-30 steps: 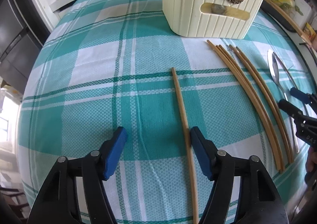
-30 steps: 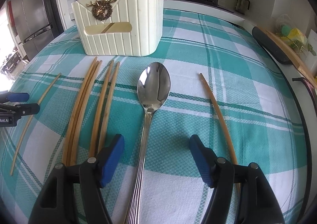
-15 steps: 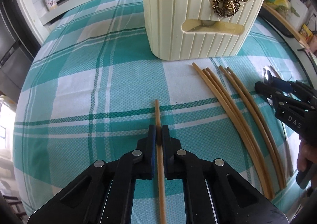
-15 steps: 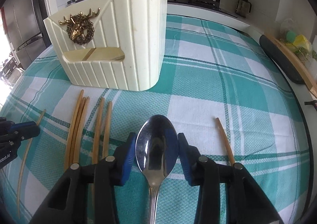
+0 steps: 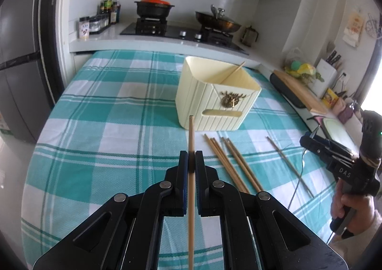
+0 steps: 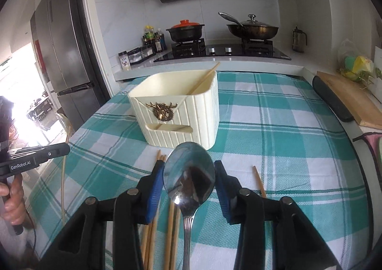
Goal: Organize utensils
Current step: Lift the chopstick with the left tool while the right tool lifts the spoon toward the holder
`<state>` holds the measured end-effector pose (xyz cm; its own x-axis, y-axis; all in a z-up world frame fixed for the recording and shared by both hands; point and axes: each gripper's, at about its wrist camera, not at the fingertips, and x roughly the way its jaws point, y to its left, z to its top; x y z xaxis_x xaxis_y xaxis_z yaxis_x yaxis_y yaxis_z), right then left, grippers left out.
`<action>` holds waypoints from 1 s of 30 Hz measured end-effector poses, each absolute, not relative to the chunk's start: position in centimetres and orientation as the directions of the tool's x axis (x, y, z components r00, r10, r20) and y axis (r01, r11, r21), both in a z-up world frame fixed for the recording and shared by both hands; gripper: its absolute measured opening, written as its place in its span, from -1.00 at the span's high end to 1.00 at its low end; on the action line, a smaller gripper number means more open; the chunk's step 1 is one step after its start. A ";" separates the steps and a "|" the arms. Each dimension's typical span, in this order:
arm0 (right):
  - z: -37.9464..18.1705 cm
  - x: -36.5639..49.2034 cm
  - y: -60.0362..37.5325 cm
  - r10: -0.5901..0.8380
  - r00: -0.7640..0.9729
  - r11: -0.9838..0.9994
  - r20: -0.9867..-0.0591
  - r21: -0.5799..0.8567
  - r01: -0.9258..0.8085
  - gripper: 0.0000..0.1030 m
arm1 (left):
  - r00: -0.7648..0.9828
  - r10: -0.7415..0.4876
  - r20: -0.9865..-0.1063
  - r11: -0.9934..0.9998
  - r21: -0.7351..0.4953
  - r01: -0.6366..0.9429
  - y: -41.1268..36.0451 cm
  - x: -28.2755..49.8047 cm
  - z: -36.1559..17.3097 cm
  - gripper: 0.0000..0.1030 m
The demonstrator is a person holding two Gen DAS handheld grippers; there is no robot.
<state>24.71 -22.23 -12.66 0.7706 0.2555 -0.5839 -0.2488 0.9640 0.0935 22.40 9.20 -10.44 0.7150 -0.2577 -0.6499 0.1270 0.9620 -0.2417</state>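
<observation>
My left gripper is shut on a wooden chopstick and holds it lifted above the checked tablecloth, pointing at the cream utensil holder. My right gripper is shut on a metal spoon, its bowl between the blue pads, lifted off the cloth in front of the holder. One chopstick stands inside the holder. Several chopsticks lie on the cloth in front of the holder, and one more lies to the right of the spoon.
The table has a teal checked cloth. Behind it is a counter with a stove, a black pot with a red lid and a pan. A cutting board lies at the right edge. A fridge stands at the left.
Both grippers have risen from the cloth, the left one carrying the chopstick and the right one the spoon. The holder now looks farther and lower in both views.
</observation>
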 end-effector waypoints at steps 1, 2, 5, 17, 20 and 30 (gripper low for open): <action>-12.2 23.9 -22.2 0.260 0.777 0.963 -0.573 0.095 -0.252 0.19 | 0.724 -0.263 -0.638 0.960 -0.250 0.129 9.4 21.8 -9.9 0.92; -11.8 23.3 -22.3 0.262 0.783 0.963 -0.564 0.096 -0.253 0.19 | 0.731 -0.272 -0.626 0.957 -0.259 0.133 9.4 21.3 -9.3 0.92; -10.8 21.7 -22.3 0.266 0.799 0.962 -0.540 0.102 -0.252 0.19 | 0.748 -0.296 -0.594 0.948 -0.279 0.153 9.7 20.0 -8.0 0.93; -7.2 20.7 -23.6 0.260 0.843 0.966 -0.472 0.119 -0.232 0.19 | 0.767 -0.322 -0.555 0.941 -0.274 0.197 8.8 19.6 -5.9 0.93; -5.8 21.9 -23.5 0.264 0.844 0.964 -0.466 0.096 -0.248 0.19 | 0.763 -0.335 -0.552 0.938 -0.270 0.216 8.8 20.3 -5.0 0.93; 2.3 29.7 -22.0 0.291 0.863 0.953 -0.414 0.041 -0.302 0.19 | 0.852 -0.324 -0.410 0.944 -0.205 0.260 8.3 26.1 4.6 0.93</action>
<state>29.65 -22.03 2.28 0.8626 0.2910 -0.4139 -0.3016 0.9525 0.0411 26.07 8.34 4.60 0.8525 -0.3242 -0.4100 0.2601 0.9435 -0.2052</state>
